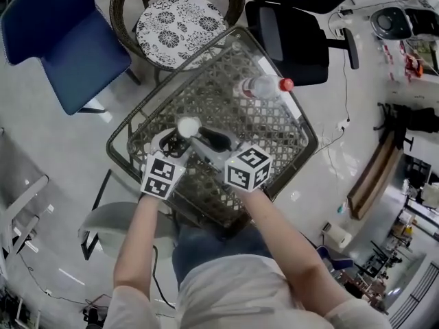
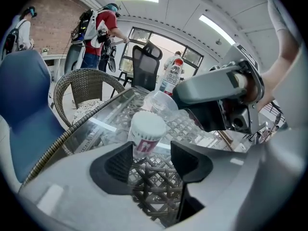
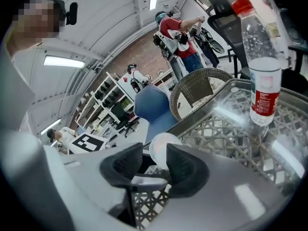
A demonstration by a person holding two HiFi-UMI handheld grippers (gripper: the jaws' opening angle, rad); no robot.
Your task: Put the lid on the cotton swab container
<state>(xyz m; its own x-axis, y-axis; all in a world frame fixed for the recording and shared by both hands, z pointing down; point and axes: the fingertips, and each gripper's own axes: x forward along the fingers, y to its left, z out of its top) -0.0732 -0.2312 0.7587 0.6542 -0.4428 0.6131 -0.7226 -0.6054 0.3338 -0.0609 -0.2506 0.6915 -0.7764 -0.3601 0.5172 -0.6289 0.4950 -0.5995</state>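
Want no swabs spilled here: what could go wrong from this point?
1. The lid sits only at the tips of the right hand-held gripper, so it may slip when pressed down.
2. The container stands unclamped between the open jaws of the left hand-held gripper; it could tip or slide on the glass table.
3. The bottle stands close behind; a wide swing might knock it.
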